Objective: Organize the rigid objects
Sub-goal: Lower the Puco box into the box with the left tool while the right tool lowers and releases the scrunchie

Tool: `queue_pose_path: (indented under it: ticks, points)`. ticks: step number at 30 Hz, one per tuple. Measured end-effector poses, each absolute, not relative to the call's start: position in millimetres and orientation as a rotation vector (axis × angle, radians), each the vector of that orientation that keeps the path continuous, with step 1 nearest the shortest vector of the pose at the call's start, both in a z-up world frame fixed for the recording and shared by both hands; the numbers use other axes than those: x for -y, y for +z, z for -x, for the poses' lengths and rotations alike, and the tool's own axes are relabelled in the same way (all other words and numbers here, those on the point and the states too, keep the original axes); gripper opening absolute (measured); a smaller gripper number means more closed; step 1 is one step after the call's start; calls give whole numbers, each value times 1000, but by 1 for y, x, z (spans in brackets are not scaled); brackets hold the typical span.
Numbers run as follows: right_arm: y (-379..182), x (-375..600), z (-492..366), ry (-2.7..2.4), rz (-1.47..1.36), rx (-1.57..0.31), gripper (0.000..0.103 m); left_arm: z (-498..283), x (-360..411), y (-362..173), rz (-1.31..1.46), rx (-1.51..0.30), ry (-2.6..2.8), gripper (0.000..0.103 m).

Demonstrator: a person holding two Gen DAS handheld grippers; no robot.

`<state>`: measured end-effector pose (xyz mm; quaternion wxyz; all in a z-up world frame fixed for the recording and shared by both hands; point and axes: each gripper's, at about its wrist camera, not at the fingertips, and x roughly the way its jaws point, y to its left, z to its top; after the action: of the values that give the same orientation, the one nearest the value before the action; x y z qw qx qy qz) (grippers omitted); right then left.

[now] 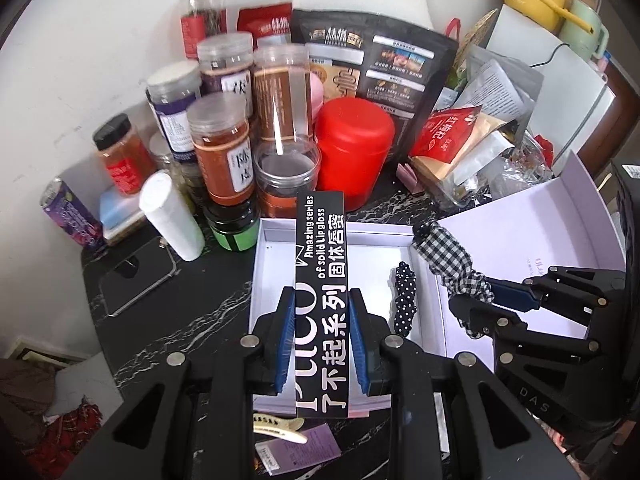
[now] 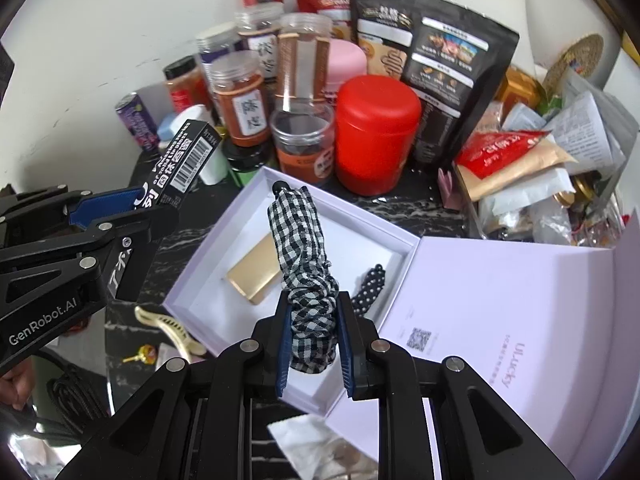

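Note:
My left gripper (image 1: 320,294) is shut on a long black lip-gloss carton (image 1: 320,264) with white lettering, held over the near left part of an open white gift box (image 1: 272,240). From the right wrist view the same carton (image 2: 180,160) sticks out of the left gripper (image 2: 136,204) beside the box's left corner. My right gripper (image 2: 314,300) is shut on a black-and-white gingham fabric hair piece (image 2: 300,240) that hangs over the box tray (image 2: 224,248). Inside the tray lie a gold flat case (image 2: 252,276) and a polka-dot hair piece (image 2: 370,286).
The box's hinged lid (image 2: 500,320) lies open to the right. Spice jars (image 1: 222,148), a red canister (image 1: 352,148) and a black pouch (image 1: 384,68) crowd the back by the wall. A cream hair claw (image 2: 168,324) lies on the dark marbled counter near the box.

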<state>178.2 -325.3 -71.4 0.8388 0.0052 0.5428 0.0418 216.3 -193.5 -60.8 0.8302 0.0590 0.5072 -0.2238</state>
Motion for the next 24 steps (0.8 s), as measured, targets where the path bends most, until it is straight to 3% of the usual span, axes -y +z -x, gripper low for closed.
queue_pose_path:
  ticks: [24]
  points:
    - [-155, 357, -216, -25, -77, -1271, 21, -260, 227, -171, -138, -1256, -493, 25]
